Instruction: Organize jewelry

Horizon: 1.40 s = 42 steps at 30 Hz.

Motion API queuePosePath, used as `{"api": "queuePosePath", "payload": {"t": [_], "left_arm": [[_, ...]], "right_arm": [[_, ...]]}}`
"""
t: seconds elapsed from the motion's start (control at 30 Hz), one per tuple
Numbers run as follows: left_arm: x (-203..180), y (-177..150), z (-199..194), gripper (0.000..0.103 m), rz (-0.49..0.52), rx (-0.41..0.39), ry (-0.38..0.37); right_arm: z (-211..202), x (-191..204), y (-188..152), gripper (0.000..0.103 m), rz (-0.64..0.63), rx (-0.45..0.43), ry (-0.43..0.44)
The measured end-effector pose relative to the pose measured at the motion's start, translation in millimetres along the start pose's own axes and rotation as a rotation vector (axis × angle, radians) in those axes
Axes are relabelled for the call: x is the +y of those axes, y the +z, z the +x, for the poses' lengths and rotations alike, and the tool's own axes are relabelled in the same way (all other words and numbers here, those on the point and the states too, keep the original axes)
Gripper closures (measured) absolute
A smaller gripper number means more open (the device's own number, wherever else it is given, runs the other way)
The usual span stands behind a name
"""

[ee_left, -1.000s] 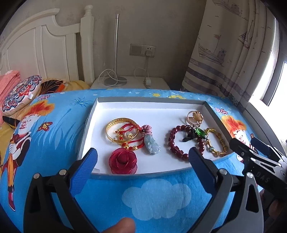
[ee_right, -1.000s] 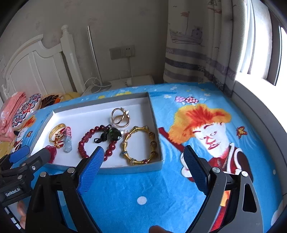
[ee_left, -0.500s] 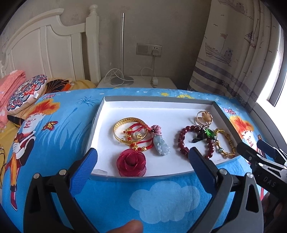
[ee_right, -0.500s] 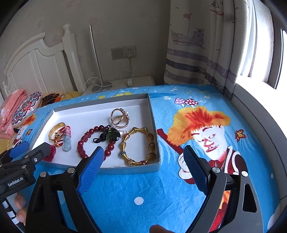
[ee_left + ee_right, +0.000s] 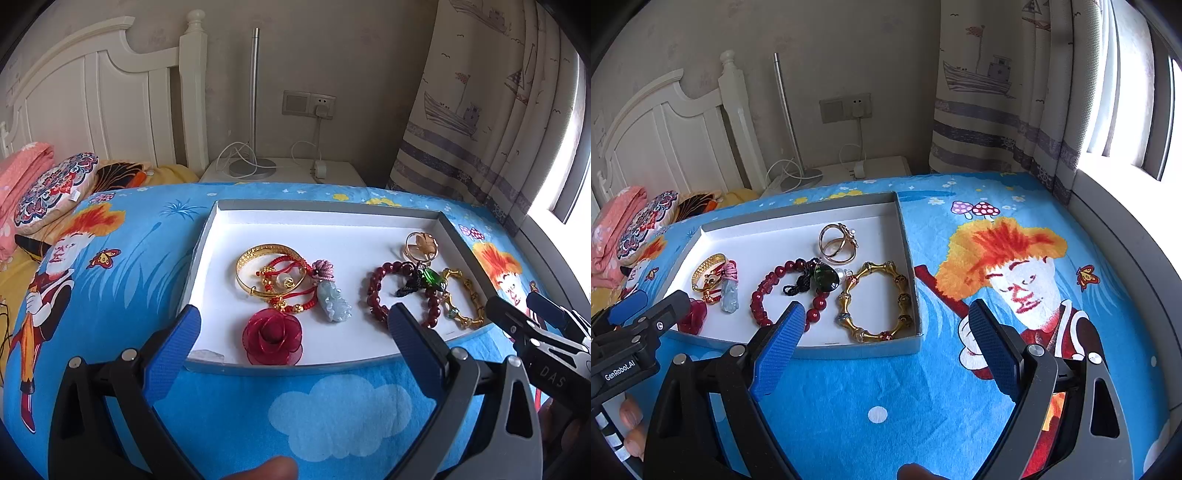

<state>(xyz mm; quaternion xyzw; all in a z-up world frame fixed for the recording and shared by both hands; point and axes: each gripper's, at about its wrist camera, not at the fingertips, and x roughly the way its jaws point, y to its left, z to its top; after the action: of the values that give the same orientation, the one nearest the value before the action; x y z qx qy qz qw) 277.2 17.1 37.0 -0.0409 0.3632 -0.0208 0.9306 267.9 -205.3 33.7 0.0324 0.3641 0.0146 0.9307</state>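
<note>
A grey tray (image 5: 207,240) with a white floor lies on the blue bedspread. In it are a gold bangle (image 5: 258,254), red cord bracelets (image 5: 291,295), a pale jade pendant (image 5: 334,301), a red fabric rose (image 5: 273,336), a dark red bead bracelet (image 5: 376,291), a green pendant (image 5: 430,277), a gold ring brooch (image 5: 421,245) and a gold bamboo-link bracelet (image 5: 905,295). My left gripper (image 5: 293,319) hovers open over the tray's near edge, empty. My right gripper (image 5: 886,314) stands open near the tray's near right corner (image 5: 918,343), holding nothing.
The blue cartoon bedspread (image 5: 960,406) stretches right of the tray. Folded pink cloth and a patterned cushion (image 5: 51,184) lie at far left. Behind stand a white headboard (image 5: 110,110), a nightstand with a lamp base and cables (image 5: 251,170), and a curtain (image 5: 997,110).
</note>
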Motion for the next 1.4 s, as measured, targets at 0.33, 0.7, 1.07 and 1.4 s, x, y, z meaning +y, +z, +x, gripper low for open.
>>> {"api": "queuePosePath", "payload": {"t": [0.33, 0.7, 1.07, 1.4], "left_arm": [[-0.2, -0.1, 0.2, 0.005, 0.001, 0.0, 0.0], [-0.4, -0.1, -0.1, 0.005, 0.0, -0.001, 0.0], [-0.3, -0.3, 0.1, 0.005, 0.0, -0.001, -0.001], [-3.3, -0.1, 1.1, 0.005, 0.0, 0.004, -0.002]], "right_arm": [[0.0, 0.9, 0.0, 0.019, -0.002, 0.001, 0.003], [-0.1, 1.0, -0.4, 0.019, -0.004, 0.0, 0.006], [0.1, 0.7, -0.4, 0.019, -0.003, 0.0, 0.006], [0.3, 1.3, -0.6, 0.019, -0.003, 0.001, 0.006]]}}
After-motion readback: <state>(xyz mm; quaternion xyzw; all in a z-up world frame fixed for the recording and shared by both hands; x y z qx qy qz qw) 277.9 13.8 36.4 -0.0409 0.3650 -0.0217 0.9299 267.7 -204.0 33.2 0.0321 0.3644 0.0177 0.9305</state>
